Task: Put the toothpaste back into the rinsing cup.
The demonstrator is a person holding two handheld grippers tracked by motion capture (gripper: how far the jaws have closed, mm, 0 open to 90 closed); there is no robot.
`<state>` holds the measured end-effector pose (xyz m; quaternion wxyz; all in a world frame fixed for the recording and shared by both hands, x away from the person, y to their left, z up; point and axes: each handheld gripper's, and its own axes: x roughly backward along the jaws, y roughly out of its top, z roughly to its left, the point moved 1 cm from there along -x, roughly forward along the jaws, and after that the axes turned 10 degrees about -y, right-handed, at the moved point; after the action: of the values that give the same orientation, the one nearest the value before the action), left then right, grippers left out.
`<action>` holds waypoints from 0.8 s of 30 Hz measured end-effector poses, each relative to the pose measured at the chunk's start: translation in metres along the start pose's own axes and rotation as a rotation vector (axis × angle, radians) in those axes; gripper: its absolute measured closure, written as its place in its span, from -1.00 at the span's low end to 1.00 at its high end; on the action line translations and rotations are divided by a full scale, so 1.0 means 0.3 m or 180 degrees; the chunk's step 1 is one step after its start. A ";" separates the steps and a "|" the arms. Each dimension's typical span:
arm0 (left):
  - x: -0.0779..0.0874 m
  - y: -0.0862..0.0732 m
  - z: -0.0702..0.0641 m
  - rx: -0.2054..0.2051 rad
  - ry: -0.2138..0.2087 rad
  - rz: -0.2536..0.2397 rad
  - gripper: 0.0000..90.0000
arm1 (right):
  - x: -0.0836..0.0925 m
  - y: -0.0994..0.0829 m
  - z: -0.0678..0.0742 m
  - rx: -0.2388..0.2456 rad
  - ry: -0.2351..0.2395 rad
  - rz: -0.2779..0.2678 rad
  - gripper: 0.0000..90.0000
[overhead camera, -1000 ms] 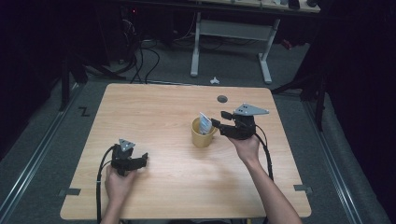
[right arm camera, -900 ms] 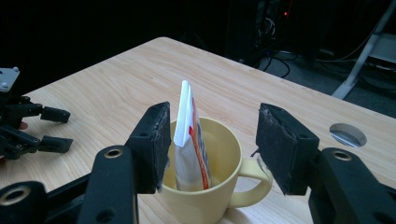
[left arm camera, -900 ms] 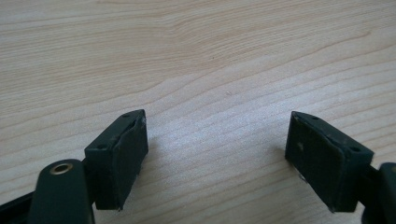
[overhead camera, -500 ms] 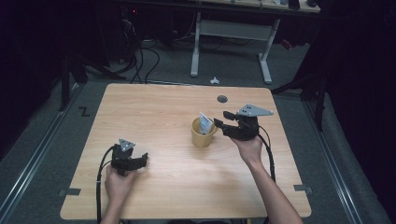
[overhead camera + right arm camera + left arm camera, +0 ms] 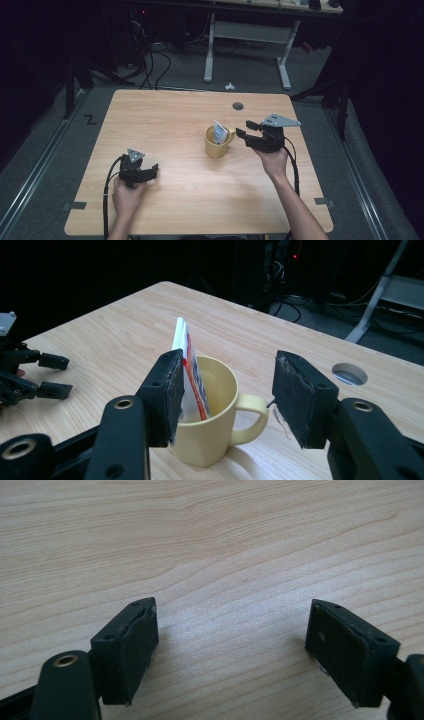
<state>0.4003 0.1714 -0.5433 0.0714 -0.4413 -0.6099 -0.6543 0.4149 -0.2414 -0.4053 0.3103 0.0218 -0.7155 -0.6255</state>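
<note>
While hovering just right of the yellow ceramic mug at mid-table:
Holding right gripper jaws apart, lining up on white-and-red packet inside; resting left gripper open, near-left.

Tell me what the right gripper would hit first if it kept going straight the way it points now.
Most likely the yellow mug. The right gripper has its jaws open, and the mug's handle sits in the gap between them, with the packet standing in the mug just beyond. Depth is unclear, so handle or mug wall first is a guess.
</note>
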 end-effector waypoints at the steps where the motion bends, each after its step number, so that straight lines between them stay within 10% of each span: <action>1: 0.000 0.000 0.000 0.0001 0.0000 0.0000 -0.52 | 0.002 -0.002 -0.002 0.0001 -0.0012 0.0010 0.04; 24: 0.000 0.000 0.000 0.0002 0.0002 0.0001 -0.52 | 0.057 -0.028 -0.038 -0.0018 -0.0078 -0.0019 0.04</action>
<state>0.4003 0.1714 -0.5433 0.0718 -0.4412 -0.6100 -0.6543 0.4035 -0.2603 -0.4056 0.2997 0.0154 -0.7174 -0.6286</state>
